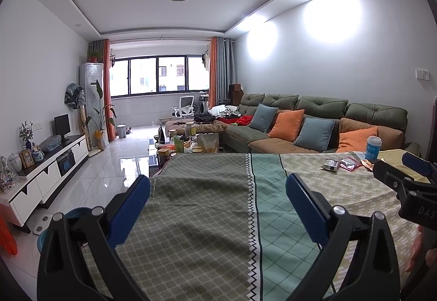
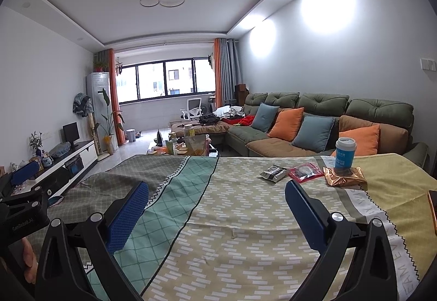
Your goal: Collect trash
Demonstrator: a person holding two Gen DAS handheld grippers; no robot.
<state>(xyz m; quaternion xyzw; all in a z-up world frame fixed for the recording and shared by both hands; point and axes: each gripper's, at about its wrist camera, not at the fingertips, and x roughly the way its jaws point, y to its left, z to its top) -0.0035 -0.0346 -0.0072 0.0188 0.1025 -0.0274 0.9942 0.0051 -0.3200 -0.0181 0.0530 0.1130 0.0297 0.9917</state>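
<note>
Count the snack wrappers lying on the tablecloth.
3, in a row: black wrapper leftmost, red wrapper in the middle, gold wrapper by the blue cup.

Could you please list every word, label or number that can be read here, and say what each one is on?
"DAS", cut off by the frame edge: on the right gripper body.
"EasRobot.AI", small and uncertain: on the left gripper body.
"EAM EVE", partial capitals: along the tablecloth border.
White print on the blue cup: too blurred to read.
</note>
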